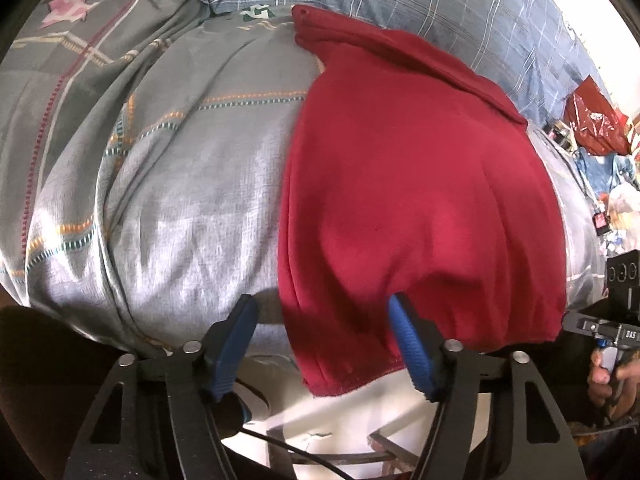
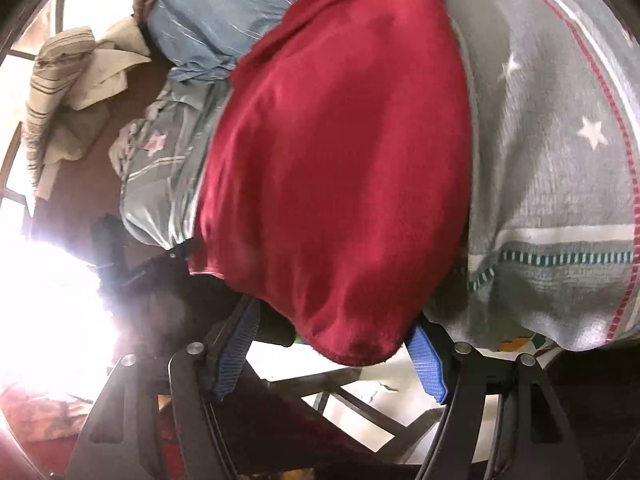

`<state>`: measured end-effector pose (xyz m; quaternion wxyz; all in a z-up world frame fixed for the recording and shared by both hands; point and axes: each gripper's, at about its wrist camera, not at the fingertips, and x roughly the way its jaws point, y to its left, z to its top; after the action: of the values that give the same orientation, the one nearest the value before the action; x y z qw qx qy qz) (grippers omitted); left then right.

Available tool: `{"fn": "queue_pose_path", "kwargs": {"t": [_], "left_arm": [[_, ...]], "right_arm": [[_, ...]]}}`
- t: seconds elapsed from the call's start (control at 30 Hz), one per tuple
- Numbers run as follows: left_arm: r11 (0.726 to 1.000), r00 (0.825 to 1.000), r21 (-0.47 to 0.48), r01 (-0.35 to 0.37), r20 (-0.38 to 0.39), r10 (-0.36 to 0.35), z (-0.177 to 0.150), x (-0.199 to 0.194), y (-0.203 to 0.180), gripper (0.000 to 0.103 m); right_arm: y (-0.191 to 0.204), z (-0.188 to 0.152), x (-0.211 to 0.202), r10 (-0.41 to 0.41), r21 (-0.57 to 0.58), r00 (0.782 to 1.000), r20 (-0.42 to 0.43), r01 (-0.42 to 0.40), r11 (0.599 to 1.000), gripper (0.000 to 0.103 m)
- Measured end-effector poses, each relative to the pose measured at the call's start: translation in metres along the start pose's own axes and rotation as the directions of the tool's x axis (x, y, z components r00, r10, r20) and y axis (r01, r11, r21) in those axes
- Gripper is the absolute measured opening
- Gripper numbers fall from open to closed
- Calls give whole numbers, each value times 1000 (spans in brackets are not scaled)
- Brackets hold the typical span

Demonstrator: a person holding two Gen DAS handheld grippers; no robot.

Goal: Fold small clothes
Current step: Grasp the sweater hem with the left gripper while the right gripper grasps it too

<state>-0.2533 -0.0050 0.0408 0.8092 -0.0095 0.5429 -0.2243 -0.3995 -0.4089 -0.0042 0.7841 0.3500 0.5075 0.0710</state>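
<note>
On bed edge: red cloth (image 1: pixel 408 200) draped over grey quilt (image 1: pixel 180 180), hem overhanging. Soft, light, limp. Left gripper (image 1: pixel 324 344) and right gripper (image 2: pixel 332 344) spread wide, empty. Pinch hem corners.

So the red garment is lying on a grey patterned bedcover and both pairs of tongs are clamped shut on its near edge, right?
Not quite. The red garment does lie on the grey patterned bedcover, but both wrist views show the left tongs and the right tongs standing wide open at its near edge, not clamped shut on it.
</note>
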Motion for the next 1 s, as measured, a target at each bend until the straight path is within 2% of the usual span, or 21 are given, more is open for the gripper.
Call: {"fn": "queue_pose_path", "kwargs": {"t": [0.03, 0.07, 0.1, 0.17, 0.23, 0.37, 0.43, 0.47, 0.57, 0.63, 0.67, 0.7, 0.8, 0.9, 1.0], "left_arm": [[1000, 1000, 7, -9, 4, 9, 1, 0, -1, 58], [1000, 1000, 9, -14, 6, 14, 1, -1, -1, 47], [1000, 1000, 6, -11, 3, 11, 1, -1, 0, 29], [1000, 1000, -6, 9, -15, -9, 2, -1, 1, 19], [1000, 1000, 5, 1, -22, -1, 3, 1, 0, 18], [1000, 1000, 15, 2, -28, -1, 3, 3, -4, 16], [1000, 999, -10, 14, -29, -14, 4, 5, -2, 20], [1000, 999, -12, 20, -27, -21, 5, 5, -2, 23], [1000, 1000, 2, 4, -20, -4, 5, 6, -7, 25], [1000, 1000, 1, 5, -14, -5, 5, 8, -8, 23], [1000, 1000, -3, 7, -12, -7, 6, 7, -8, 12], [1000, 1000, -15, 18, -12, -18, 7, 6, -6, 6], [998, 998, -33, 61, 24, -60, 7, -11, -3, 6], [995, 990, 1, 104, 98, -104, 4, -48, -11, 6], [992, 984, 36, 120, 127, -124, -2, -74, -20, 6]], "right_arm": [[-1, 1, 1, 6, 3, 1000, 1, -6, 1000, 72], [-1, 1, 3, 6, 3, 1000, 6, -6, 1000, 69], [4, 1, 4, 2, 0, 1000, 13, -2, 1000, 65], [7, 0, 3, -15, -27, 1000, 26, 15, 1000, 28], [12, -2, -1, -35, -55, 999, 40, 37, 998, 19], [29, -6, -6, -36, -92, 997, 75, 43, 995, 16], [29, -5, -5, -37, -86, 997, 74, 44, 995, 17], [30, -5, -1, -40, -80, 997, 72, 46, 996, 21], [27, -5, 10, -41, -50, 997, 63, 44, 998, 21], [27, -5, 21, -43, -17, 997, 61, 44, 999, 18], [27, -6, 21, -39, -12, 997, 63, 39, 999, 12], [27, -6, 19, -32, -13, 997, 74, 33, 999, 12], [36, -7, 1, -1, -24, 991, 132, 4, 1000, 11], [57, -10, -29, 54, -66, 977, 207, -41, 997, 10], [76, -17, -63, 87, -114, 961, 262, -58, 992, 10]]}}
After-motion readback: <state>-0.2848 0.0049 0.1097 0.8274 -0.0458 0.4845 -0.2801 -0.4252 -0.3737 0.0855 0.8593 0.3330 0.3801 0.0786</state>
